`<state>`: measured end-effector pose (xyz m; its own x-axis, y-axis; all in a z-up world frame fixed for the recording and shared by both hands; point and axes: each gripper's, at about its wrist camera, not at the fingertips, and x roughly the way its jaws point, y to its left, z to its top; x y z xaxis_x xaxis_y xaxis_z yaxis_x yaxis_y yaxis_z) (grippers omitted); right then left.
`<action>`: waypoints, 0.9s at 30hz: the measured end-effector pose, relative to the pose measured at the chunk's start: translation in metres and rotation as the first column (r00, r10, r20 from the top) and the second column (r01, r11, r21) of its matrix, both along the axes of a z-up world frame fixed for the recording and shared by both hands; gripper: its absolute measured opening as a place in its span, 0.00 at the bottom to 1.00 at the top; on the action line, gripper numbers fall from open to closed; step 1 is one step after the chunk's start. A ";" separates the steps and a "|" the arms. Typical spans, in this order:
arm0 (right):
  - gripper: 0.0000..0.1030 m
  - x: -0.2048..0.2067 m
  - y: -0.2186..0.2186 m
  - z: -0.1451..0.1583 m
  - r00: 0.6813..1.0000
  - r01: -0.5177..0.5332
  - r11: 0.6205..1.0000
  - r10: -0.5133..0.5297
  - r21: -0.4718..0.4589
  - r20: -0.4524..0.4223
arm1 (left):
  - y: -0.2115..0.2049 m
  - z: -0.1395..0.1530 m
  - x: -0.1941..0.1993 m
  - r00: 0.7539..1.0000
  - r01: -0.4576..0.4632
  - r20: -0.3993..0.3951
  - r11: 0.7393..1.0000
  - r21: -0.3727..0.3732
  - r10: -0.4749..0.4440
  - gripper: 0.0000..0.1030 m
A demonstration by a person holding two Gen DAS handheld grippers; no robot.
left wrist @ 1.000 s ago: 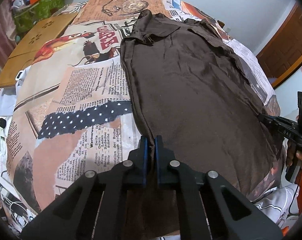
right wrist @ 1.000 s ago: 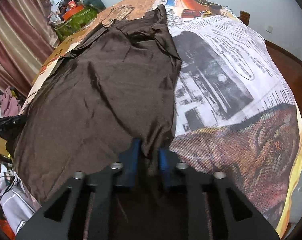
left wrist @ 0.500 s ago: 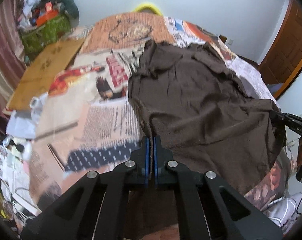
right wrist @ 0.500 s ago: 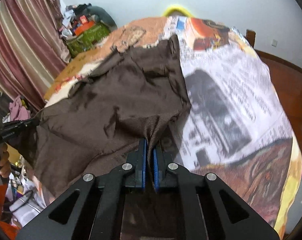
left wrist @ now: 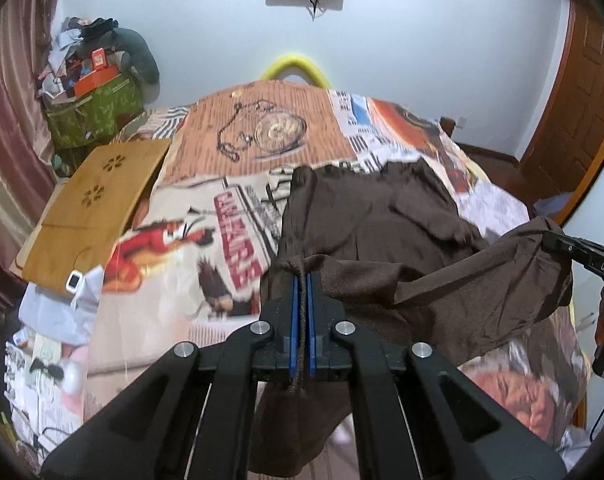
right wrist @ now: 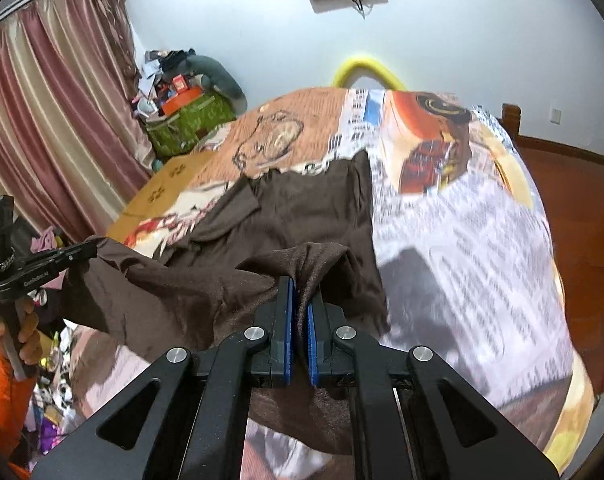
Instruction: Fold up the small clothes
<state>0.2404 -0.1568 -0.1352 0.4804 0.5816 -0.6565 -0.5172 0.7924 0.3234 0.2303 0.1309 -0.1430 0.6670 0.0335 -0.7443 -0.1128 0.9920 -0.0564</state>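
A dark brown shirt [left wrist: 386, 232] lies on a bed with a newspaper-print cover [left wrist: 174, 248]. Its far collar end rests on the bed; its near hem is lifted. My left gripper [left wrist: 302, 280] is shut on the hem's left corner. My right gripper [right wrist: 300, 292] is shut on the hem's right corner. The lifted hem hangs stretched between them above the bed. The shirt [right wrist: 294, 216] shows in the right wrist view, with the left gripper [right wrist: 90, 246] at its left edge. The right gripper [left wrist: 550, 238] shows at the right of the left wrist view.
A wooden board [left wrist: 90, 208] lies on the bed's left side, with a white device [left wrist: 75, 280] at its corner. A green bag with clutter [left wrist: 94, 112] stands by the curtain [right wrist: 50, 120]. A yellow hoop [left wrist: 296, 66] sits at the bed's far end. A door [left wrist: 582, 92] is at right.
Both grippers have risen and moved toward the far end, lifting the shirt's near hem off the bed. The shirt, flat a second ago, now drapes between them.
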 end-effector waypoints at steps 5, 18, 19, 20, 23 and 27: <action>0.05 0.027 0.008 0.006 0.999 0.002 1.000 -0.002 0.000 0.032 | 0.010 0.001 0.045 1.000 -0.005 0.012 1.000 0.006 0.005 0.03; 0.05 0.129 0.037 -0.027 0.998 0.061 0.998 -0.061 -0.020 0.009 | 0.042 -0.058 0.166 0.996 -0.026 -0.086 0.999 -0.020 0.024 0.03; 0.05 0.136 0.039 -0.032 0.998 0.067 0.997 -0.067 -0.030 0.001 | 0.043 -0.065 0.171 0.995 -0.028 -0.099 1.000 -0.011 0.027 0.03; 0.05 0.142 0.041 -0.038 0.997 0.074 0.996 -0.074 -0.045 -0.002 | 0.044 -0.075 0.178 0.993 -0.027 -0.115 1.000 -0.009 0.026 0.03; 0.05 0.153 0.041 -0.053 0.995 0.101 0.992 -0.101 -0.074 -0.003 | 0.048 -0.096 0.185 0.988 -0.029 -0.154 1.000 -0.004 0.028 0.03; 0.05 0.158 0.040 -0.068 0.994 0.100 0.990 -0.104 -0.098 -0.040 | 0.053 -0.114 0.188 0.979 -0.036 -0.200 0.999 -0.002 0.035 0.12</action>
